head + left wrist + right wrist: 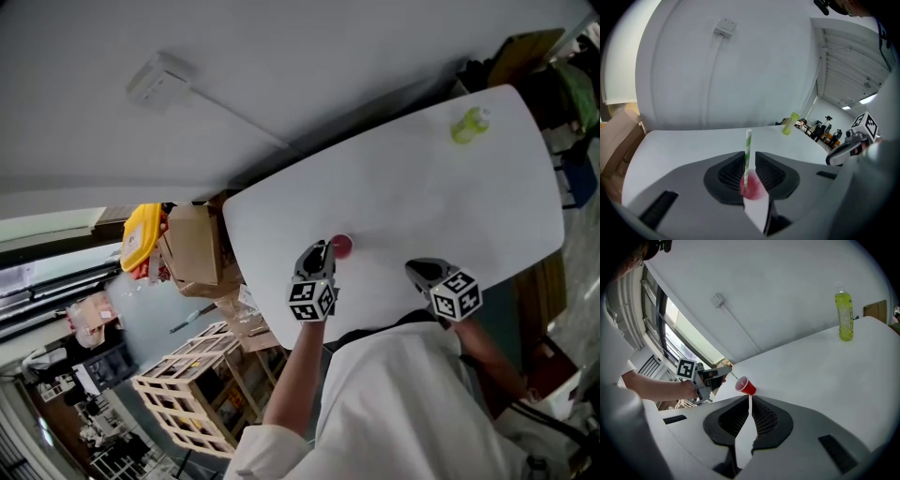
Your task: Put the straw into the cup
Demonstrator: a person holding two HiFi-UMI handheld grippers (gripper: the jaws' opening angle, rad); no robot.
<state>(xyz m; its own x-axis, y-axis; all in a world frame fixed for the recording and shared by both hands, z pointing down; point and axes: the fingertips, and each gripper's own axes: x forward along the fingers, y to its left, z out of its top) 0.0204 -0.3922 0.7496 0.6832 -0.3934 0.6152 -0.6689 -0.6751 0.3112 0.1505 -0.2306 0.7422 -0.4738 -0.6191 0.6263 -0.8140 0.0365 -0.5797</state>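
Note:
A small red cup (342, 246) stands near the left edge of the white table (422, 187). In the left gripper view a green-and-white striped straw (748, 150) rises upright out of the cup (752, 187), in the gap between the jaws. My left gripper (750, 164) is open: the gap is wider than the straw. The right gripper view shows the cup (746, 386) tilted toward the left gripper (724, 373), the straw (732, 376) a thin line between them. My right gripper (749, 401) is shut and empty, short of the cup, over the table's near edge (417, 270).
A green drink bottle (469, 124) stands at the table's far right end (843, 317). Off the table's left edge are a cardboard box (192, 246), a yellow object (141, 234) and a wooden crate (192, 384). A wall runs behind the table.

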